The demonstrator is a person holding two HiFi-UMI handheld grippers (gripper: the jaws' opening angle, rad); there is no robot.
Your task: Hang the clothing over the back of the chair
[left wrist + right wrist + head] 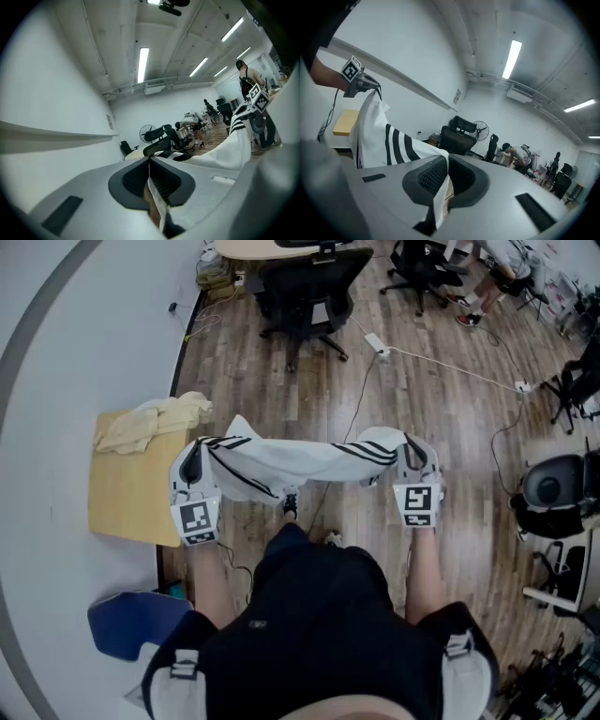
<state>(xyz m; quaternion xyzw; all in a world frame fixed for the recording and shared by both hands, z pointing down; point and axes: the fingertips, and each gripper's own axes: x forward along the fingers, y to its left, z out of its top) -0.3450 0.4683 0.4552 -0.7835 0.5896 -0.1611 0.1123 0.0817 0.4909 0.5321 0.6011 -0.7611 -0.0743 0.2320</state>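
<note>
A white garment with black stripes (291, 463) hangs stretched between my two grippers, in front of my body and above the wood floor. My left gripper (194, 454) is shut on its left end, and white cloth shows pinched between the jaws (154, 187). At the other end my right gripper (413, 452) is shut on it, with fabric running through the jaws (440, 185). A black office chair (309, 285) stands farther ahead, with its back toward me. It also shows as the chair (457, 136) beyond the right jaws.
A light wooden table (127, 493) stands at the left against the curved white wall, with a cream cloth (155, 420) heaped on it. A white cable with power strips (441, 367) crosses the floor. More chairs and equipment stand at the right. A blue object (131, 622) lies at lower left.
</note>
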